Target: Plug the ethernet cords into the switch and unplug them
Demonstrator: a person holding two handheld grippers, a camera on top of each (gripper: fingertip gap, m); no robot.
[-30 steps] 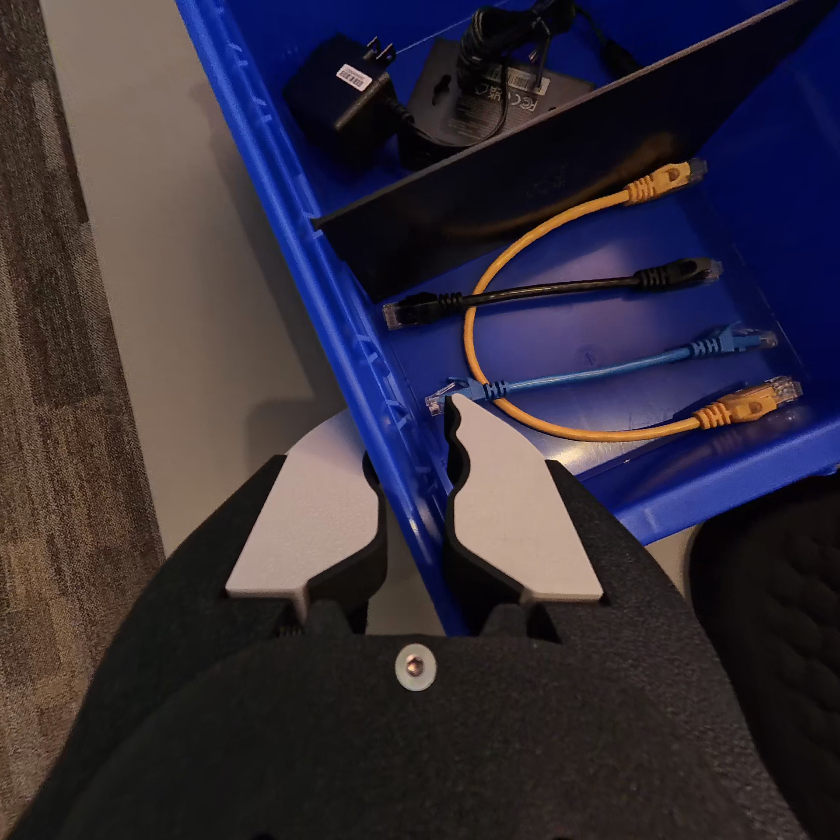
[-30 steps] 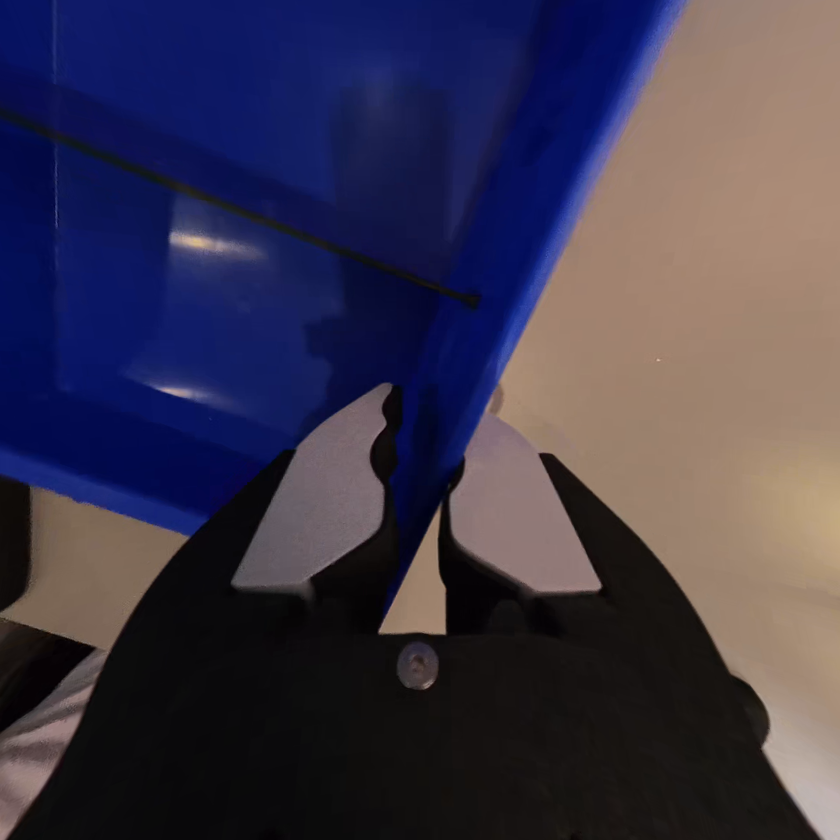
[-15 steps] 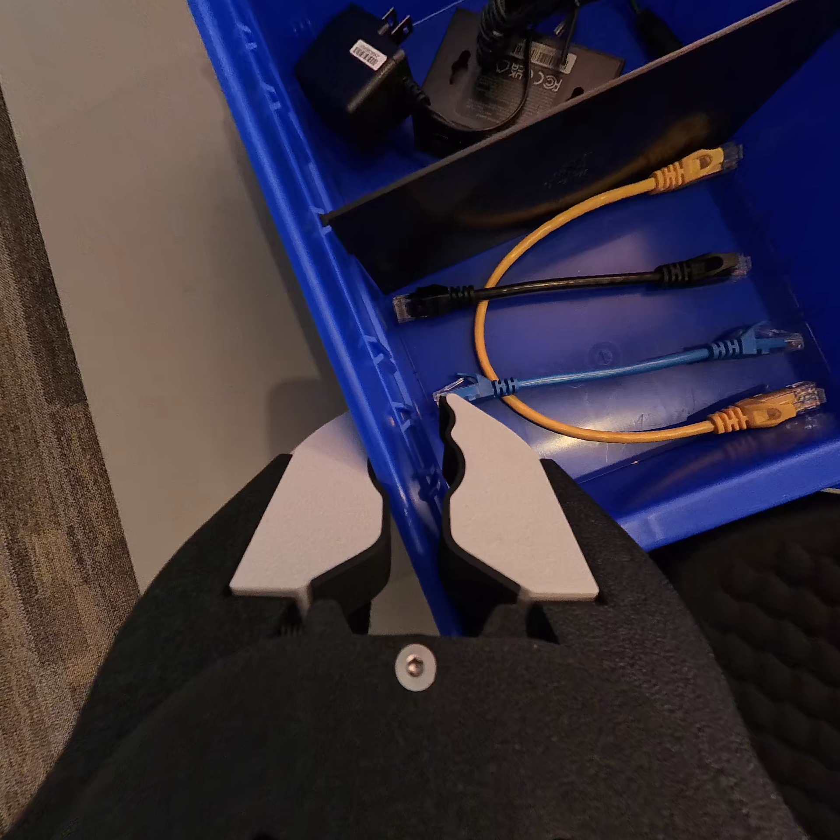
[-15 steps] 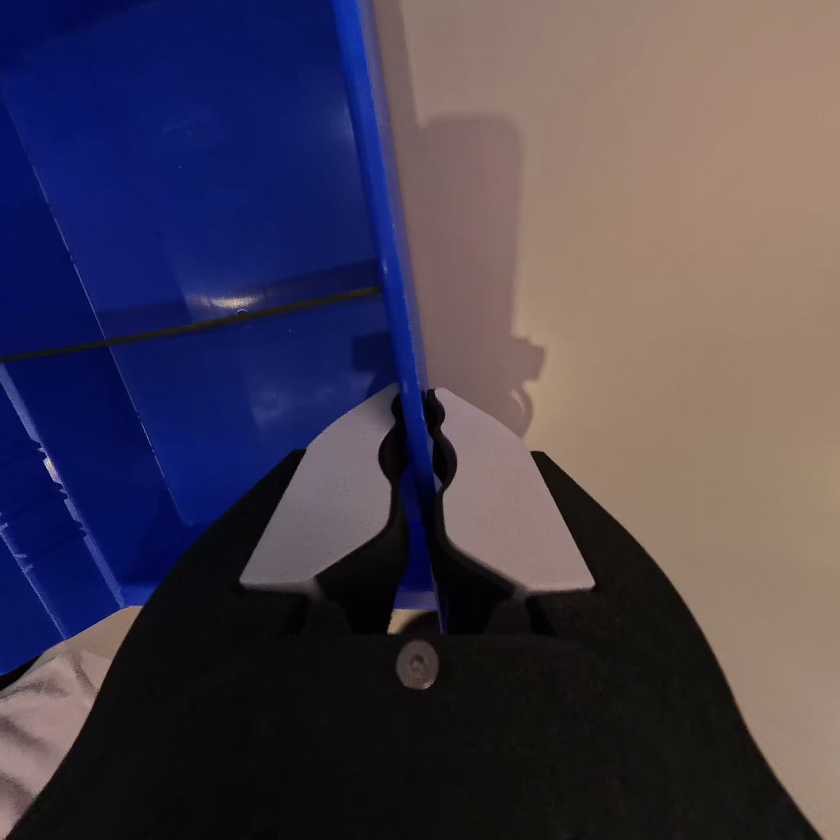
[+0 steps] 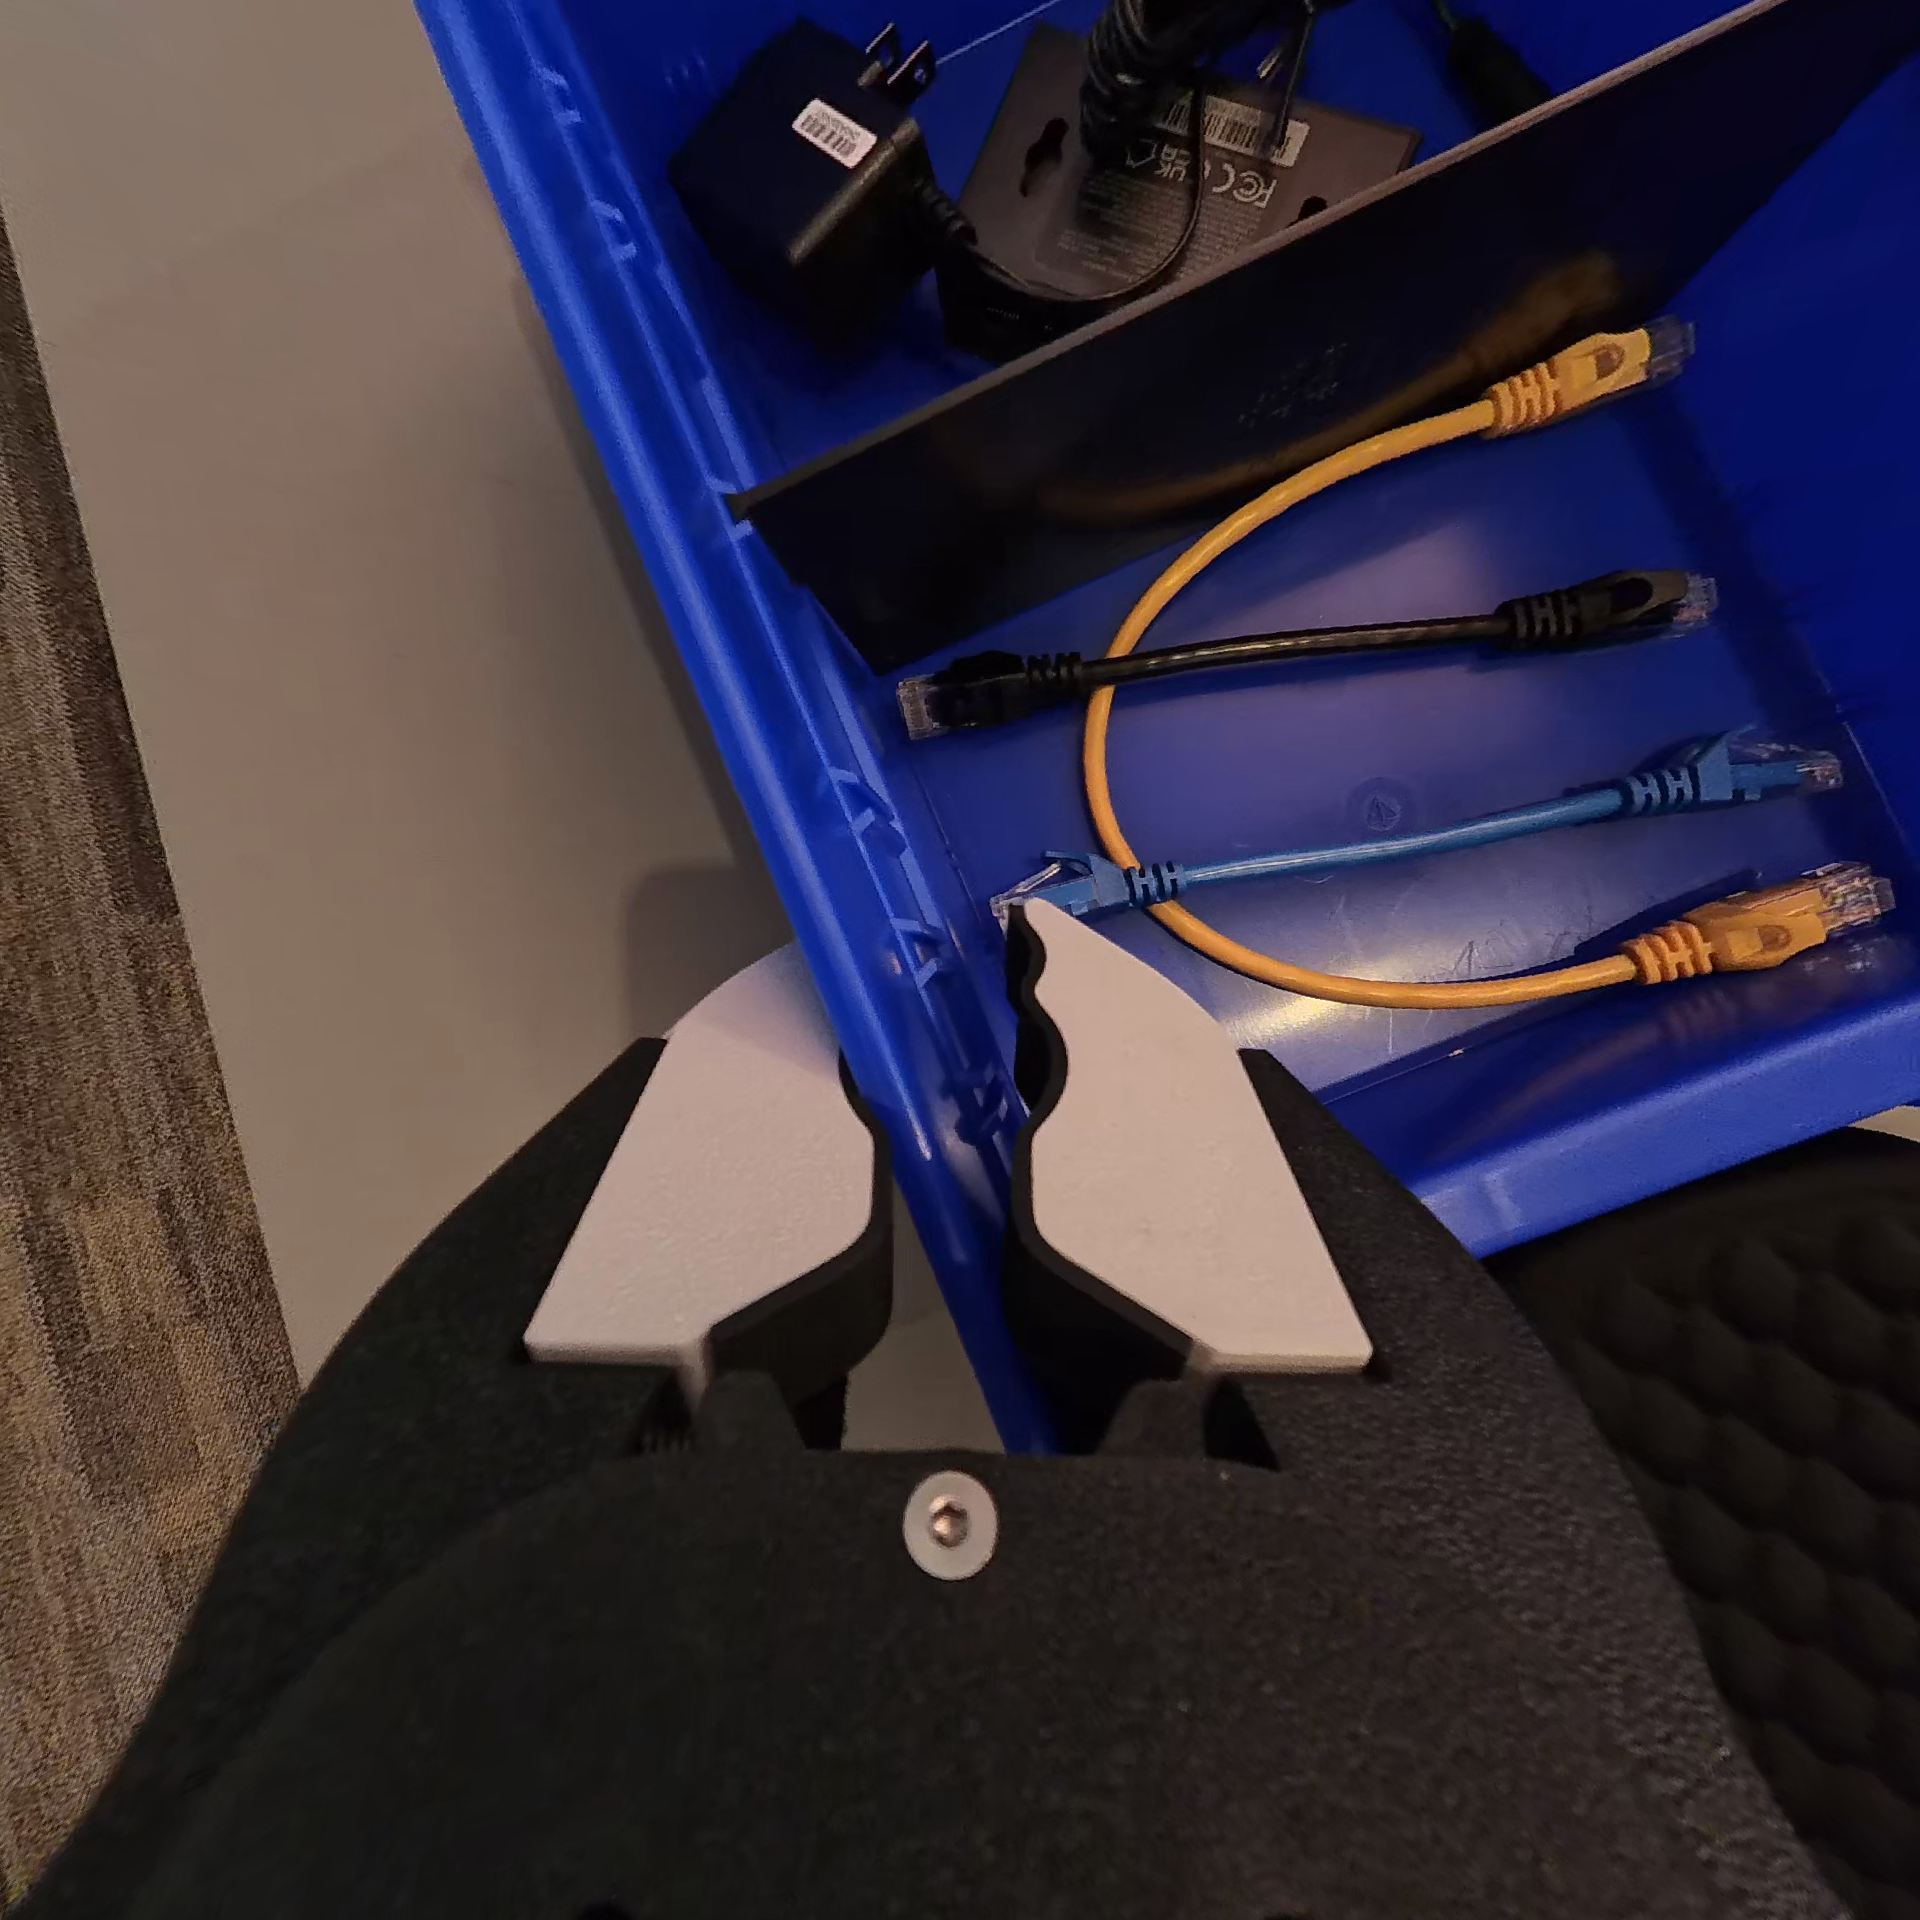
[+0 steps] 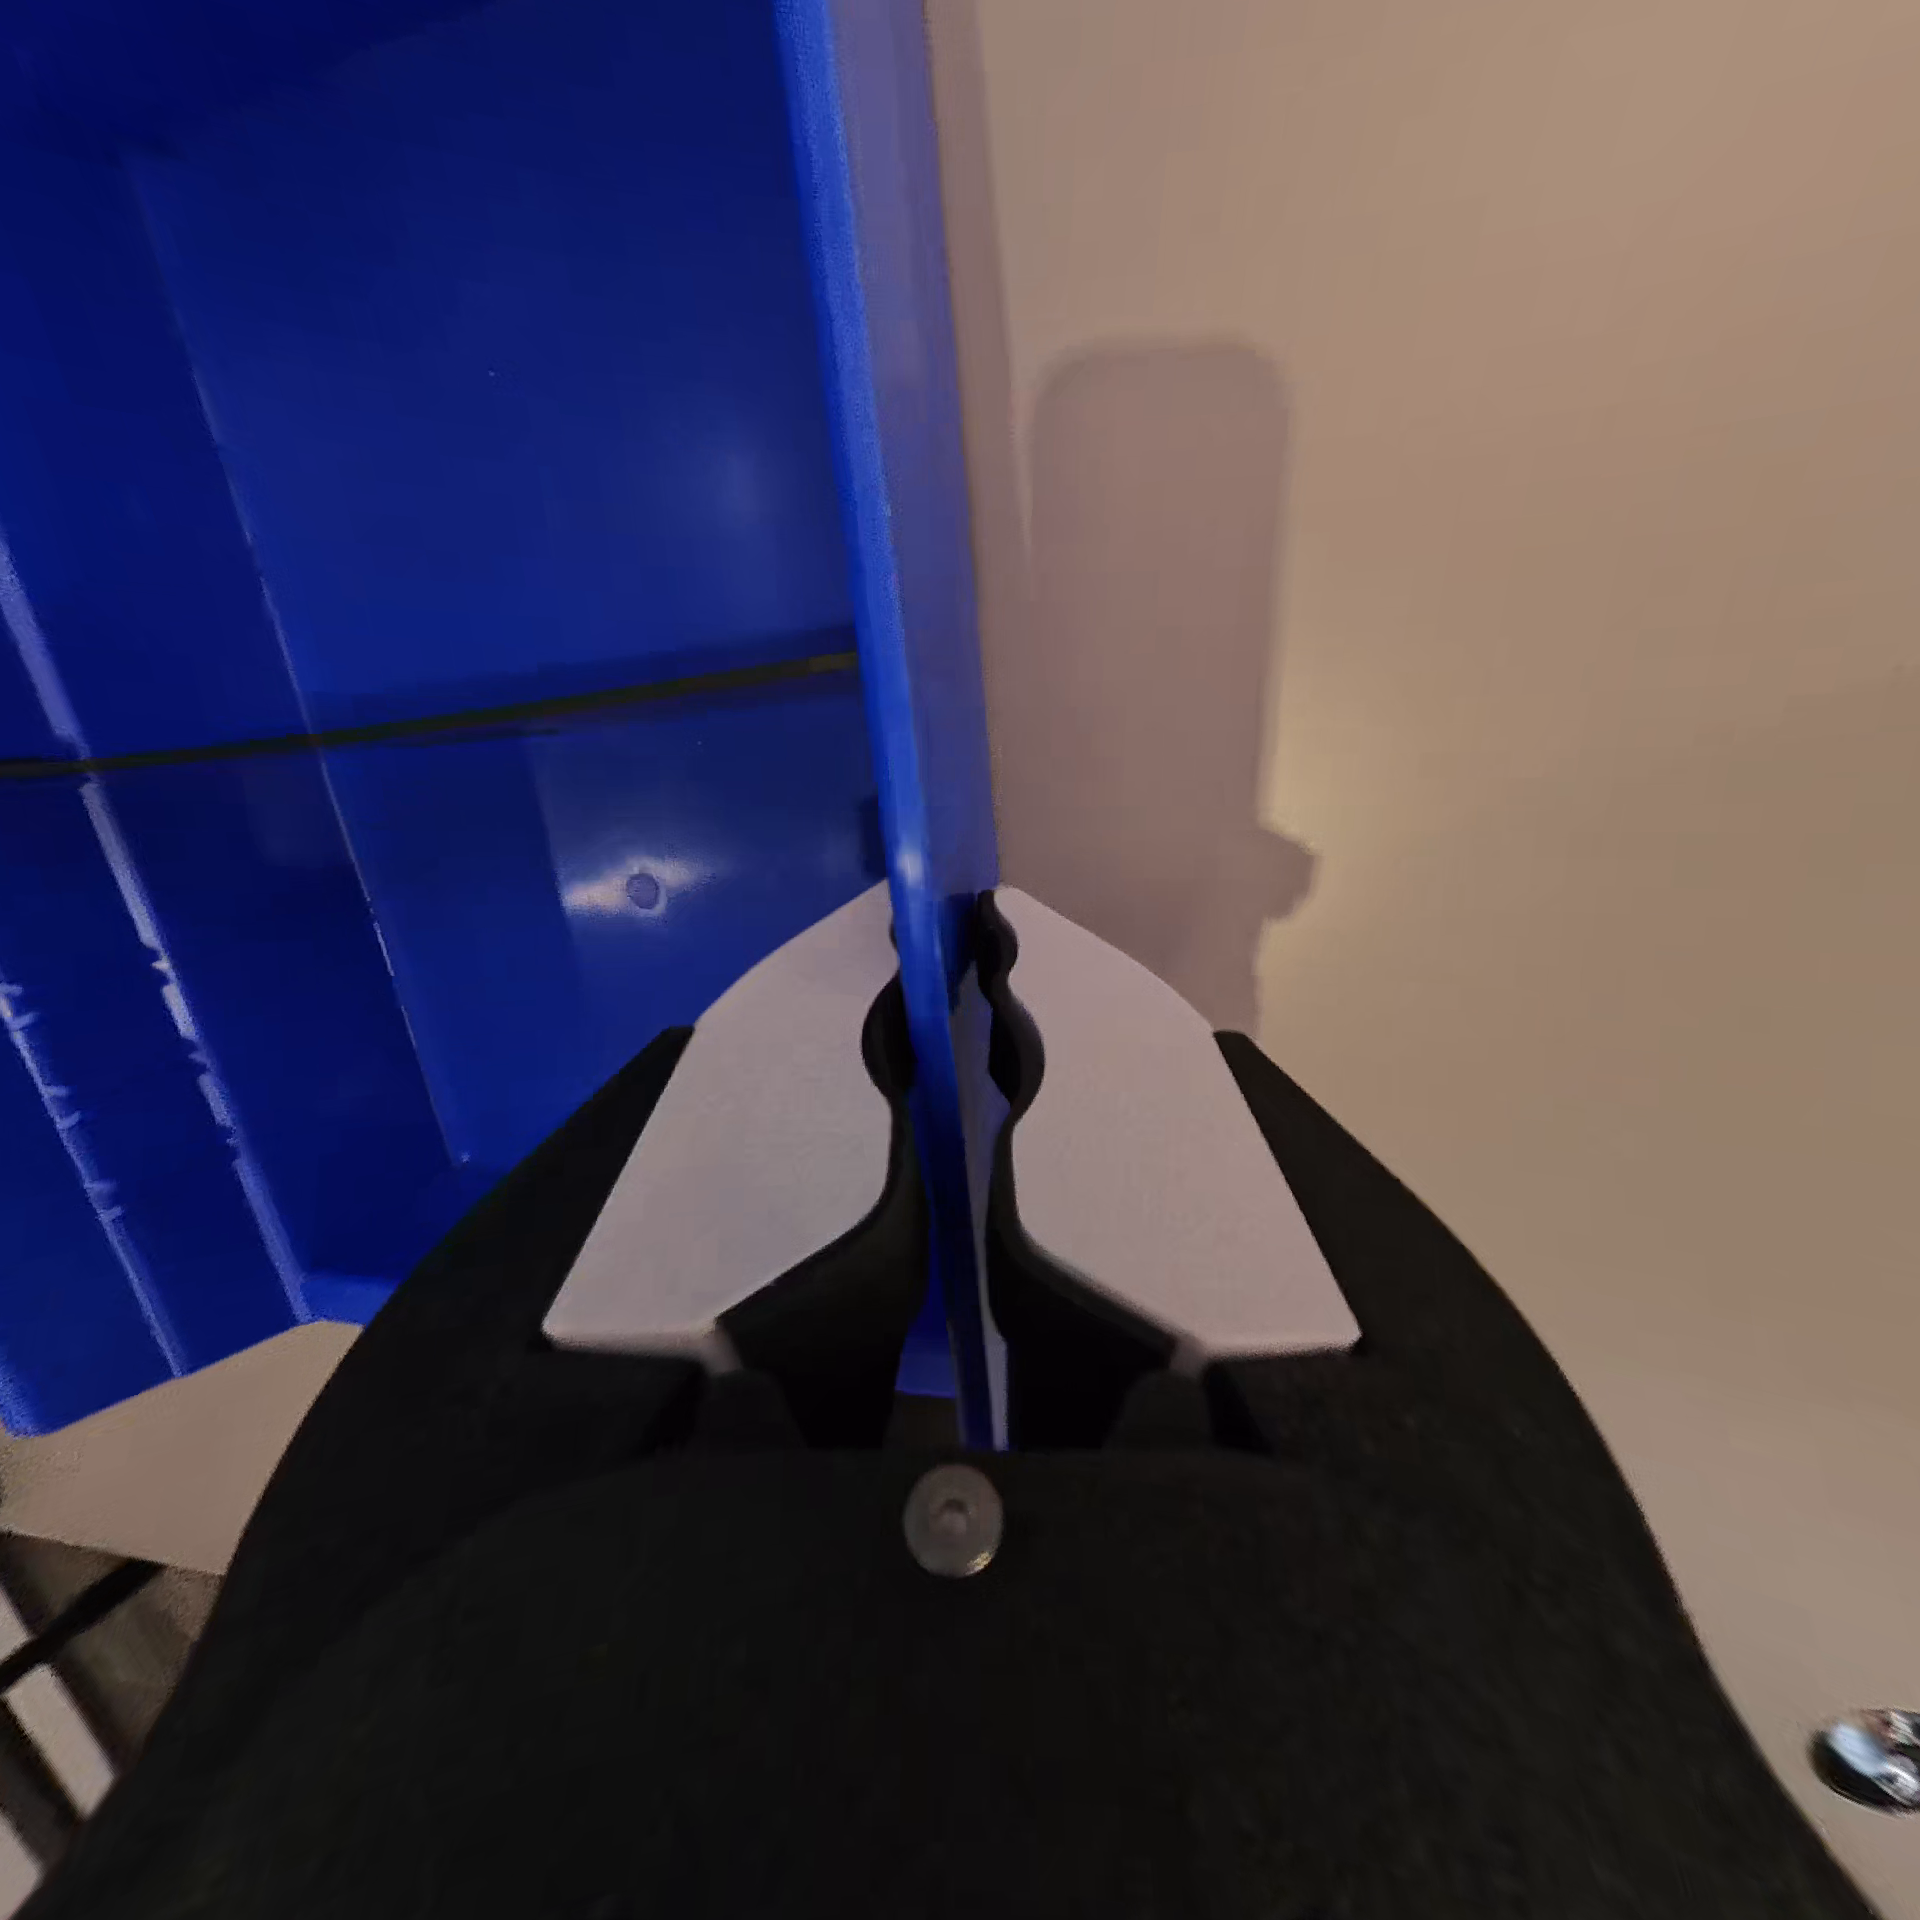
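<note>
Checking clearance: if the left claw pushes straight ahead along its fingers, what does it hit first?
The left claw already straddles the bin wall. Its inner finger would likely meet the blue cord's plug first, just past its tip; depth is unclear.

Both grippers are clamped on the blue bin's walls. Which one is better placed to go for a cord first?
Left, probably. The left gripper grips the bin wall right beside the blue cord's plug, with all cords in its view. The right gripper holds the opposite wall; its view shows no cords.

A white barcode sticker is borne by the black power adapter (image 5: 800, 171); a printed label with regulatory marks is seen on the switch's underside (image 5: 1164, 177). Their writing is withheld.
</note>
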